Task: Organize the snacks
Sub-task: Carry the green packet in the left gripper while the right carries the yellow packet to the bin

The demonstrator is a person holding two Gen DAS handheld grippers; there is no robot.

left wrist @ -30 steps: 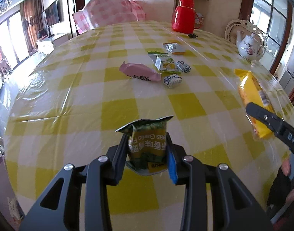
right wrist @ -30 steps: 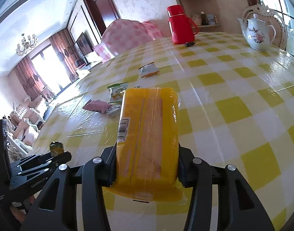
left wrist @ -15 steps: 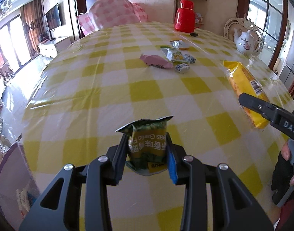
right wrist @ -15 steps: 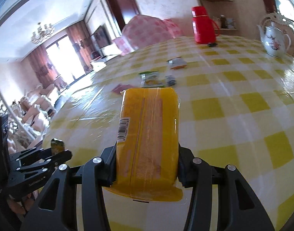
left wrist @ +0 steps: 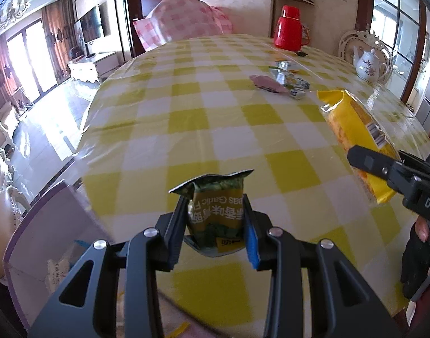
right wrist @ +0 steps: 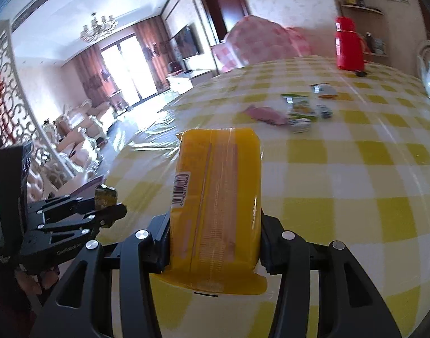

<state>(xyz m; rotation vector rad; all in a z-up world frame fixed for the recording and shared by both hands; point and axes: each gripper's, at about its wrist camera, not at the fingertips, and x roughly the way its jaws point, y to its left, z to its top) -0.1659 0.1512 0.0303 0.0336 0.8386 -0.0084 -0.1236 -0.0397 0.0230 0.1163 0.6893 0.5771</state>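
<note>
Both tools are loaded: left gripper (left wrist: 215,222) clenches a small green foil snack packet (left wrist: 216,211), right gripper (right wrist: 215,242) a long yellow plastic-wrapped biscuit pack (right wrist: 215,197). Several small wrapped snacks (left wrist: 282,84) remain nearer the red thermos flask (left wrist: 288,28), unsorted.

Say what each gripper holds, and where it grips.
Left gripper: green packet, by its lower sides. Right gripper: yellow pack, across its near end.

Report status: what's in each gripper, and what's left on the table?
Left gripper shut on green snack packet. Right gripper shut on yellow pack. Loose snacks on table; path clear.
</note>
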